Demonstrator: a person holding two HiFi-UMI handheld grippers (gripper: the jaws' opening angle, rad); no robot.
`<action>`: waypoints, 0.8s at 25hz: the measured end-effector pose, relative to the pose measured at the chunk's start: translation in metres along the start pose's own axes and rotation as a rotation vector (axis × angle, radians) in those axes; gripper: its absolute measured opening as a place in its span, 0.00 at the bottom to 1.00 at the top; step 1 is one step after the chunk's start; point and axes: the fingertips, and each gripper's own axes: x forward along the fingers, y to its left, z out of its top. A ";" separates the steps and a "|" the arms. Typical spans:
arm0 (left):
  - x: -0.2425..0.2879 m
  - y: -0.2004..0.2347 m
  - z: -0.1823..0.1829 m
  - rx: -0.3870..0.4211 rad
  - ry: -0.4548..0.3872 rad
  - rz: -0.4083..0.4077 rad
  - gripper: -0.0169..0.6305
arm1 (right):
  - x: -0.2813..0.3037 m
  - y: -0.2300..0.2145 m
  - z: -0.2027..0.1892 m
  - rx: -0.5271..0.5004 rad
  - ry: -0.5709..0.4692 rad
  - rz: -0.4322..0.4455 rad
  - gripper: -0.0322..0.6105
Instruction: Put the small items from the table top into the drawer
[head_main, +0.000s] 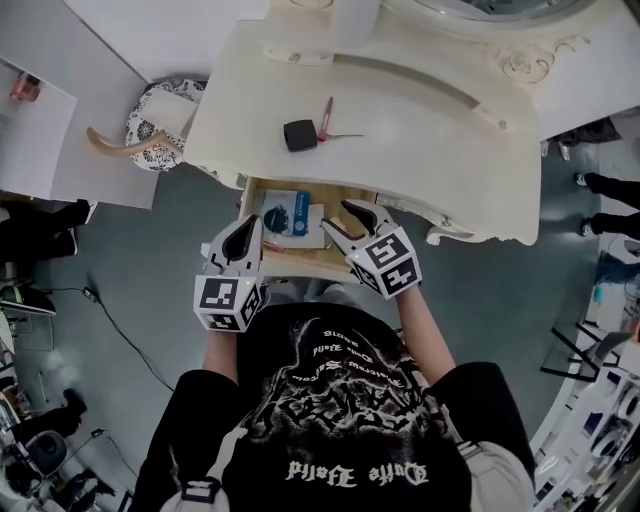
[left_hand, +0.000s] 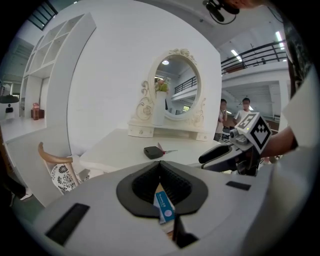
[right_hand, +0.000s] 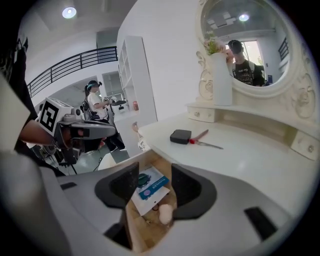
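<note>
A small black box (head_main: 299, 134) and red-handled scissors (head_main: 328, 122) lie on the white dressing table (head_main: 420, 140). Below its front edge the wooden drawer (head_main: 300, 262) stands open, with a blue-and-white packet (head_main: 290, 216) lying inside. My left gripper (head_main: 246, 230) hangs over the drawer's left side, shut and empty. Over the drawer's right side my right gripper (head_main: 352, 222) is open, nothing between its fingers. In the right gripper view the packet (right_hand: 150, 186) and a small pale round thing (right_hand: 165, 214) show in the drawer; the box (right_hand: 180, 136) and scissors (right_hand: 204, 141) lie beyond.
An oval mirror (left_hand: 177, 87) on a base with small drawers, with a white vase (right_hand: 221, 80) beside it, stands at the table's back. A chair with a patterned cushion (head_main: 158, 122) is left of the table. People stand in the background.
</note>
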 end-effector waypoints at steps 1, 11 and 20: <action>0.001 -0.003 0.001 0.002 -0.002 -0.009 0.05 | -0.005 -0.002 0.001 0.003 -0.016 -0.011 0.37; 0.007 -0.039 0.005 0.035 -0.015 -0.084 0.05 | -0.056 -0.014 -0.006 0.027 -0.113 -0.117 0.37; 0.010 -0.067 0.007 0.066 -0.027 -0.138 0.05 | -0.090 -0.018 -0.014 0.052 -0.172 -0.199 0.37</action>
